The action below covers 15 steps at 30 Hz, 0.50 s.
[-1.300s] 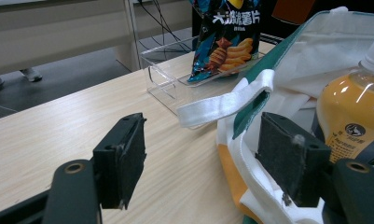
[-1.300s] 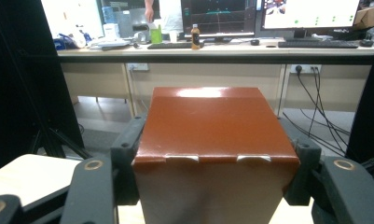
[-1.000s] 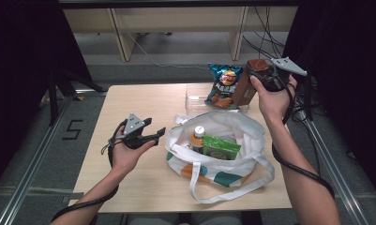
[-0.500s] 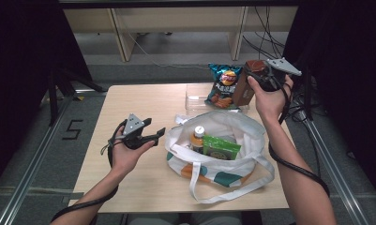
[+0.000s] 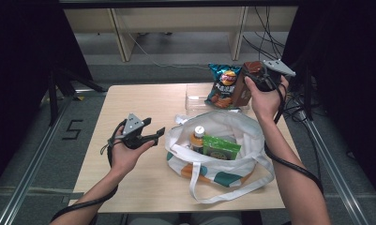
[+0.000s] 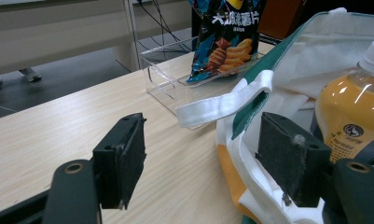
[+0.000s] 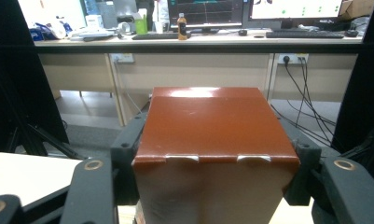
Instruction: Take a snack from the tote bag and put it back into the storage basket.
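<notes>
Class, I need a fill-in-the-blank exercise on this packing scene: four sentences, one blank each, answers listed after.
1. The right gripper is shut on a ____ box.
2. The left gripper has its jaws ____, with nothing between them.
3. In the tote bag, a bottle of orange drink stands beside a ____ packet.
4. The chip bag stands in a clear ____.

Answers: brown; open; green; tray

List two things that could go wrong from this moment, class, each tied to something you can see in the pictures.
1. The right tool holds the brown box by its sides, lifted above the table's far right part; if the hold loosens, it may drop onto the clear tray or chip bag.
2. The tote bag already holds a bottle and green packet, while the left tool hangs open beside the rim, so the soft mouth may sag as the box enters.
</notes>
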Tool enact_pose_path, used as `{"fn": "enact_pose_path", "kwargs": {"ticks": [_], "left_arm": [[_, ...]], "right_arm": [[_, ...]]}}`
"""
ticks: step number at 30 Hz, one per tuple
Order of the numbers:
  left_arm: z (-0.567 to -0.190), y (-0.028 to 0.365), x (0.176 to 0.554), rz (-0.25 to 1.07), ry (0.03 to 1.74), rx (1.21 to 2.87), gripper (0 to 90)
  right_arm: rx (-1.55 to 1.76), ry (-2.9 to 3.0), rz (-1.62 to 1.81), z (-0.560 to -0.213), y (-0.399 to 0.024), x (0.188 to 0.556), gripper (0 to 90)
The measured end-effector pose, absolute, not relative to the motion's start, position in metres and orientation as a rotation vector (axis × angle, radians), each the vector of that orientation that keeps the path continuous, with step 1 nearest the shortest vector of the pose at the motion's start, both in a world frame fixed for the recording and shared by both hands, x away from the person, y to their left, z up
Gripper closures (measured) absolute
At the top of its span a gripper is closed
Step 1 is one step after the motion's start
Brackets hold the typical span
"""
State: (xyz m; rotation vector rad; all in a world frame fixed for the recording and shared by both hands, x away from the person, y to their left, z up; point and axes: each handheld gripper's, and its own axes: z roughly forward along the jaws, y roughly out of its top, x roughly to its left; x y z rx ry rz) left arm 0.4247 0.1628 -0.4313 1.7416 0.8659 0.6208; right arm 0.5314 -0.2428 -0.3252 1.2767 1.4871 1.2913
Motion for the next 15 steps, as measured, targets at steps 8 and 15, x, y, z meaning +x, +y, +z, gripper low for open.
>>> {"fn": "enact_pose_path", "kwargs": {"ticks": [8, 15], "left_arm": [[-0.431, 0.163, 0.425, 0.62, 0.869, 1.738, 31.3], [-0.432, 0.162, 0.425, 0.615, 0.866, 1.742, 31.3]], "right_arm": [[1.292, 1.491, 1.276, -0.333, -0.24, 0.534, 39.6], [1.312, 1.486, 1.265, -0.339, -0.244, 0.539, 39.6]]}}
